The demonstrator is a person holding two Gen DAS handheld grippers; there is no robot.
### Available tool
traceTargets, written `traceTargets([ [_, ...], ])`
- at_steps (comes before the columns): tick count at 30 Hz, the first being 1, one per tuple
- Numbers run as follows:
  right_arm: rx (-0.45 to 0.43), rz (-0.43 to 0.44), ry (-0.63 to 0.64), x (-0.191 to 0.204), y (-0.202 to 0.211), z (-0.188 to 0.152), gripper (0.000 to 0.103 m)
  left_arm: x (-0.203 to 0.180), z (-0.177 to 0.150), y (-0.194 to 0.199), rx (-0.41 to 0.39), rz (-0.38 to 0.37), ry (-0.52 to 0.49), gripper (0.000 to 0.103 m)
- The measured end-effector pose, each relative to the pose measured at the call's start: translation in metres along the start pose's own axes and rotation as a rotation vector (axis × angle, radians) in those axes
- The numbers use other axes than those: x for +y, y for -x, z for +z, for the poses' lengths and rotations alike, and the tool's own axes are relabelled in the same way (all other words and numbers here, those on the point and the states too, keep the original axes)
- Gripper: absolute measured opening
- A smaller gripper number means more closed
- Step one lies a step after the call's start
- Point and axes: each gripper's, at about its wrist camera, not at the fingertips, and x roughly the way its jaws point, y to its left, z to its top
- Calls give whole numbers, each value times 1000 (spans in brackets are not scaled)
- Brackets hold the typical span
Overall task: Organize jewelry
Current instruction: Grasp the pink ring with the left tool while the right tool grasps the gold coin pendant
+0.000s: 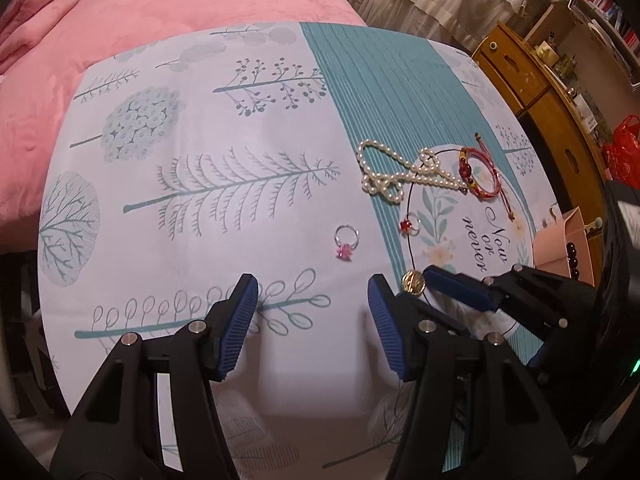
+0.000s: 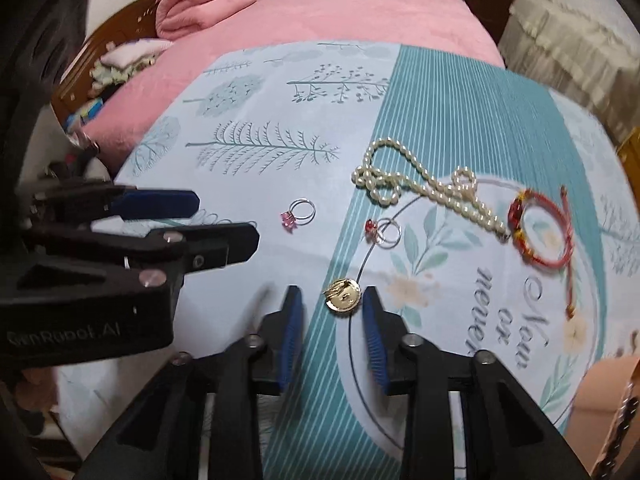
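Observation:
On the patterned cloth [image 1: 240,128] lie a pearl necklace [image 1: 394,172], a red cord bracelet [image 1: 480,176], a ring with a pink stone [image 1: 346,242], a ring with a red stone [image 1: 410,225] and a round gold piece [image 1: 413,282]. My left gripper [image 1: 312,304] is open and empty, just short of the pink ring. My right gripper [image 2: 332,308] is open, with the gold piece [image 2: 343,295] lying between its fingertips; I cannot tell if they touch it. The pearls [image 2: 424,188], bracelet [image 2: 540,232], pink ring [image 2: 298,214] and red ring [image 2: 384,230] lie beyond it.
A pink box [image 1: 568,244] with dark beads [image 1: 573,258] stands at the cloth's right edge. A pink blanket [image 1: 160,12] covers the bed behind. A wooden cabinet [image 1: 532,80] stands at the far right. The left gripper's body [image 2: 120,240] shows at the left of the right wrist view.

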Motion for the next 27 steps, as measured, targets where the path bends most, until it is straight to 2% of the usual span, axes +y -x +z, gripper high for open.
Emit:
traceTargets([
  [5, -10, -11, -45, -10, 4, -7, 19, -8, 6, -9, 0, -3, -36, 51],
  [10, -10, -12, -122, -31, 16, -24, 19, -21, 11, -22, 4, -2, -68, 34],
  [16, -14, -5, -165, -45, 26, -37, 19, -32, 13, -30, 6, 8, -116, 20],
  [27, -24, 19, -188, -50, 37, -47, 19, -38, 15, -33, -2, 34, -152, 16],
])
